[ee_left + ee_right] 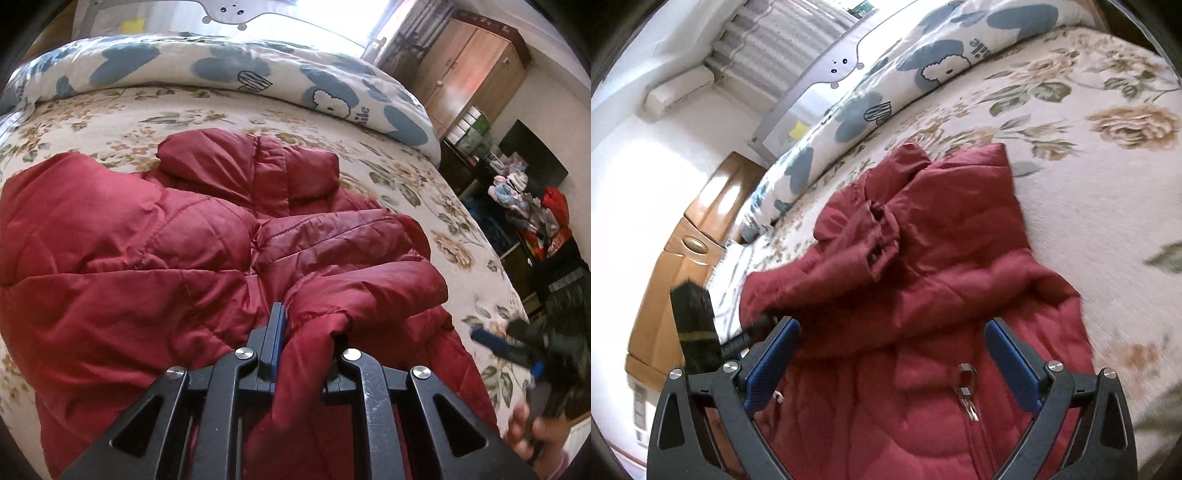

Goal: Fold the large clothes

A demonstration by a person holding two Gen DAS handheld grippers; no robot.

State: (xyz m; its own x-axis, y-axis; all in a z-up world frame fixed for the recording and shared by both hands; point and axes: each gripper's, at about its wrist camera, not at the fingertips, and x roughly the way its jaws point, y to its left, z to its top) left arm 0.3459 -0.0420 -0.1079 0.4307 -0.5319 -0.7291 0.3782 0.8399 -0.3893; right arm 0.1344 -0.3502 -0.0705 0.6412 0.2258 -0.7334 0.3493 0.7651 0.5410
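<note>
Left gripper pitched down, pinching jacket sleeve

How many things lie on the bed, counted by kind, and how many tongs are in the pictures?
Red puffer jackets: 1, red jacket on the flowered sheet.
Folded quilts: 1, blue-patterned quilt along the far edge.
Tongs: 2, left tongs shut on the jacket's fabric, right tongs open above the jacket.
Total: 4
</note>
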